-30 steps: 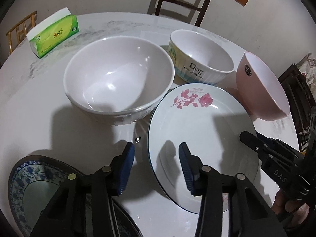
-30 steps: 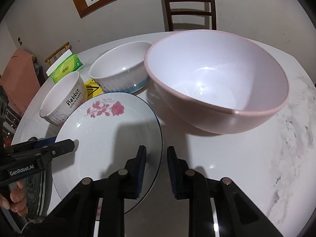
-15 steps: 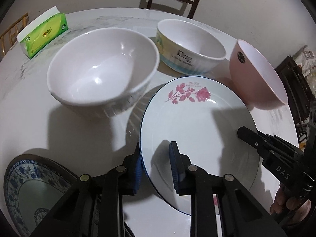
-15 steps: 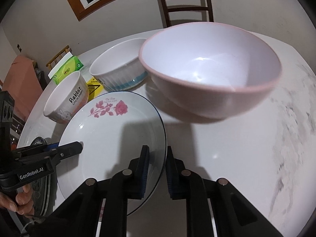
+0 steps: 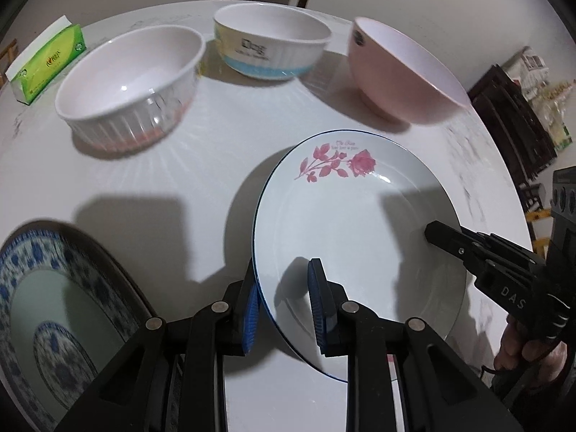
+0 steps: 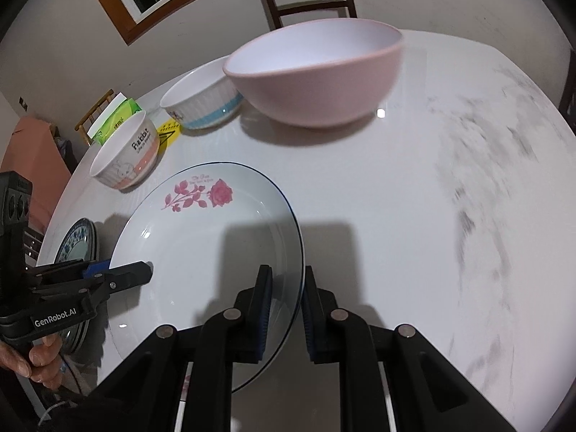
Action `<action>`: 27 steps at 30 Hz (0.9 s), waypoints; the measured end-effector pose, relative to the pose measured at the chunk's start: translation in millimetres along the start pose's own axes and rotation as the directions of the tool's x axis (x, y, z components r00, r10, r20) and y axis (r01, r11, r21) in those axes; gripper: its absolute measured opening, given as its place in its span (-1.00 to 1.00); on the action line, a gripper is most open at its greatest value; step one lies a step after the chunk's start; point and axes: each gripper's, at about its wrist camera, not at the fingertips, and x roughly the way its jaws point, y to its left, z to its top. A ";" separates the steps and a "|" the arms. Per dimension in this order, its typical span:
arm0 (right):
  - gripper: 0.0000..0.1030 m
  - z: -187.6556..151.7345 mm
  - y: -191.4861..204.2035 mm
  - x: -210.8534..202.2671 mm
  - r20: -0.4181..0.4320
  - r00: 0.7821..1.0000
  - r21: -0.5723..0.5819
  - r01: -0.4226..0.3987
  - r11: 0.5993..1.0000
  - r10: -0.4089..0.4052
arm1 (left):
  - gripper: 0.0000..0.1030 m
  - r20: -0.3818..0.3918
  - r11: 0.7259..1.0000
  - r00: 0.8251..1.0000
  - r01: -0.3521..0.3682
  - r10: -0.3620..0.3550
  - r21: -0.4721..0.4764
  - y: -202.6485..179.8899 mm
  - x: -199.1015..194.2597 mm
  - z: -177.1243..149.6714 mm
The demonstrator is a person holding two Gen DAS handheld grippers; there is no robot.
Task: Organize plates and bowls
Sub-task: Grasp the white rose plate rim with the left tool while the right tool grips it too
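Rose plate (image 5: 360,237): white and shallow, with a thin dark blue line round the rim and a pink rose spray with small pink lettering near its far edge; glossy, with the grippers' shadows across its well.
Where it is: over the white marbled table (image 6: 414,187), nearer than the bowls, held at two opposite edges and casting a shadow on the tabletop at its left side.
Left gripper (image 5: 284,306): blue pads pinch the plate's left rim, one finger below and one above.
Right gripper (image 6: 286,309): pads pinch the plate's right rim, nearly pressed together.
Pink bowl (image 6: 316,79): plain pink outside and white inside, beyond the plate.
Ribbed bowls: one with a blue band (image 5: 270,46), one with a salmon band (image 5: 133,82), both further back.
Blue-patterned plates (image 5: 54,316): a stack at the table's near left edge.
Tissue box (image 5: 46,61): green, at the far left.
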 end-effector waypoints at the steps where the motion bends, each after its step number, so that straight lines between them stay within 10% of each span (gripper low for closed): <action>1: -0.69 -3.0 -0.9 -1.5 -0.003 1.000 0.007 -0.003 1.000 0.003 | -0.60 -0.004 1.000 1.000 0.006 -0.006 0.008 -2.2 -1.1 -4.1; 27: -0.70 -22.9 9.0 -20.6 0.039 0.999 0.035 0.010 0.999 -0.011 | -0.70 0.033 1.000 0.999 0.000 0.000 0.011 -5.2 -17.0 -15.5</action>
